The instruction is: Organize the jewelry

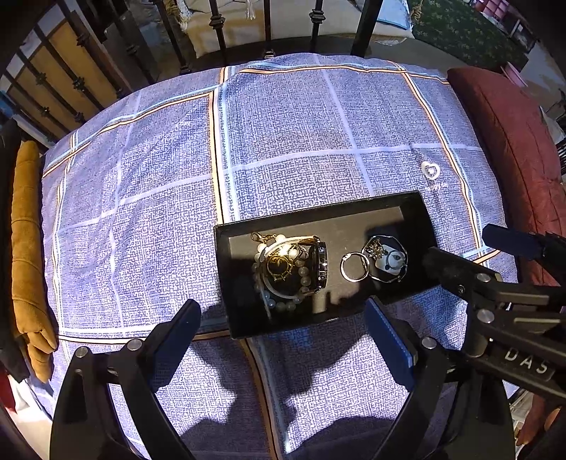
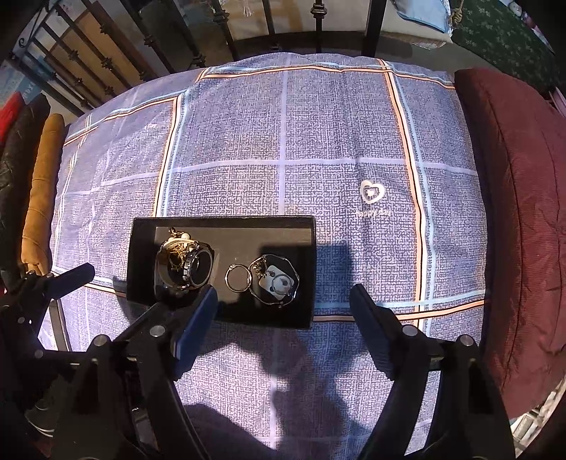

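A black tray (image 1: 226,283) lies on the blue checked bedcover. In it are a gold-and-black watch (image 1: 293,263) tangled with a pearl bracelet (image 1: 283,306), a silver ring (image 1: 353,267), and a small clear packet (image 1: 389,262) of jewellery. My left gripper (image 1: 283,329) hangs open over the tray's near edge with nothing between its fingers. My right gripper (image 1: 467,247) reaches in from the right beside the tray's end. In the right wrist view the tray (image 2: 223,222), watch (image 2: 184,265), ring (image 2: 238,277) and packet (image 2: 277,281) lie just ahead of my open, empty right gripper (image 2: 283,308).
The bedcover (image 2: 318,141) stretches far beyond the tray and bears a white heart logo (image 2: 371,193). A maroon cushion (image 2: 513,194) borders it on the right, an ochre cushion (image 2: 39,194) on the left. A black iron bed rail (image 2: 318,21) runs along the far edge.
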A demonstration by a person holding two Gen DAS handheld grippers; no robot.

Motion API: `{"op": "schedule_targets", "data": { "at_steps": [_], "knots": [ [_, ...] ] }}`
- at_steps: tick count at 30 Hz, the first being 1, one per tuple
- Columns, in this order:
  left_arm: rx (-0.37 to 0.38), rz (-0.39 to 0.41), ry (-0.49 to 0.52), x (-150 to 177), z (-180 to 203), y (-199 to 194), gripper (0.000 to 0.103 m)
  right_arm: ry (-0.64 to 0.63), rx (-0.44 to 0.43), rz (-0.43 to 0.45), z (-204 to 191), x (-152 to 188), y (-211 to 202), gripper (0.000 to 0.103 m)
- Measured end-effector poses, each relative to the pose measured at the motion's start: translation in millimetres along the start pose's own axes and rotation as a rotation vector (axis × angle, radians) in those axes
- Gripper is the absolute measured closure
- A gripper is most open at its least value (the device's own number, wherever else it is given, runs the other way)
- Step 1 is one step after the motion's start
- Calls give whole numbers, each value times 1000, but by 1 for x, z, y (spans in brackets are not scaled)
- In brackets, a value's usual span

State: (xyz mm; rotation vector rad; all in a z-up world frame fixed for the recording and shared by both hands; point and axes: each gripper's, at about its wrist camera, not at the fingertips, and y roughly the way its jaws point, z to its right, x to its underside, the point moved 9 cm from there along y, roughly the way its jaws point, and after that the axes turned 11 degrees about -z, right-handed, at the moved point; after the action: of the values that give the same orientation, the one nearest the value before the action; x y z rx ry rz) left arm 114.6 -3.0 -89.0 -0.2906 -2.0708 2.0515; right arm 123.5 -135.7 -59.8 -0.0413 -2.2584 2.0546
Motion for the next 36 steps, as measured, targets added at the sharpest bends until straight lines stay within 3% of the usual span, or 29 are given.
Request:
{"op": "schedule_targets", "data": {
  "at_steps": [36],
  "knots": [
    [-2,-13,-12,3,-2,4,11,-10,-17,-10,-3,1,4,25]
  ]
}}
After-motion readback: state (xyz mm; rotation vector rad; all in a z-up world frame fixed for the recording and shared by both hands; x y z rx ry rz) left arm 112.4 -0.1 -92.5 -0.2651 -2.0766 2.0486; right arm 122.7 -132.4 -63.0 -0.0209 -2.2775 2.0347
